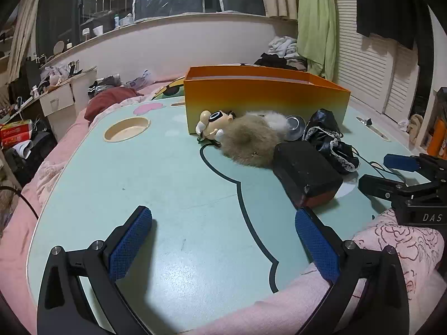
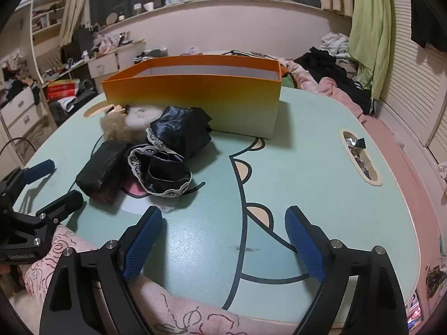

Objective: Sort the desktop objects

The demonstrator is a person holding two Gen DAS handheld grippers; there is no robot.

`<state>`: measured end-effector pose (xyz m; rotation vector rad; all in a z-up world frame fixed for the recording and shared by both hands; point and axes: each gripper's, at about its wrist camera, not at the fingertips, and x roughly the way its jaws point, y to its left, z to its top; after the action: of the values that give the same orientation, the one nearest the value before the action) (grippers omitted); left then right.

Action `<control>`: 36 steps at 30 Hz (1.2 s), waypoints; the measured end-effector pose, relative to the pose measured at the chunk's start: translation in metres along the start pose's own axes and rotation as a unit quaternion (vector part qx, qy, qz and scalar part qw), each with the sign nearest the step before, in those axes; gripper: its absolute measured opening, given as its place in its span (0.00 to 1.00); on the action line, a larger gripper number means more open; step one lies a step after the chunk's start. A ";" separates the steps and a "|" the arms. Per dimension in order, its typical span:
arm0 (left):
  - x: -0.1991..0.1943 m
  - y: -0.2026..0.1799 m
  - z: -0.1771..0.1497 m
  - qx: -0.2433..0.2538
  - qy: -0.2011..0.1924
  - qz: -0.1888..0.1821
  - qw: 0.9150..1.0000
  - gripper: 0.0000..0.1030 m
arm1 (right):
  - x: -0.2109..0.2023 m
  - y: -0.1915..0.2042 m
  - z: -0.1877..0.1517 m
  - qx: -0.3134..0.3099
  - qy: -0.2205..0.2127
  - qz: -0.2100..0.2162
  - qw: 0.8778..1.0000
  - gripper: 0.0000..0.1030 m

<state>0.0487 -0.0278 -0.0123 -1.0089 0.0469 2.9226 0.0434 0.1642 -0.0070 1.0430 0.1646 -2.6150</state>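
An orange box stands open at the back of the mint-green lap table. In front of it lie a small doll figure, a beige and white fur piece, a metal dish, a black lace-trimmed cloth and a black block. My left gripper is open and empty near the table's front edge, left of the block. My right gripper is open and empty, right of the cloth.
A round cup recess sits at the table's left, a slot holding foil wrappers at its right. Pink bedding surrounds the table. Clothes lie piled behind the box. Drawers and clutter stand at the left.
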 end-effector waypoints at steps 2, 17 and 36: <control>-0.006 0.001 0.000 -0.004 0.009 0.005 1.000 0.99 | 0.000 0.000 0.000 0.000 0.000 0.000 1.000 0.87; -0.039 0.001 -0.010 0.017 -0.089 -0.010 0.996 0.99 | -0.001 -0.001 -0.001 0.000 -0.001 0.000 1.000 0.88; -0.051 -0.038 0.002 0.092 -0.054 -0.149 0.983 0.82 | -0.002 -0.002 -0.002 0.000 -0.001 0.001 1.000 0.88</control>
<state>0.0896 0.0086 0.0199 -0.7558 0.1464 2.6372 0.0458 0.1674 -0.0070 1.0394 0.1618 -2.6149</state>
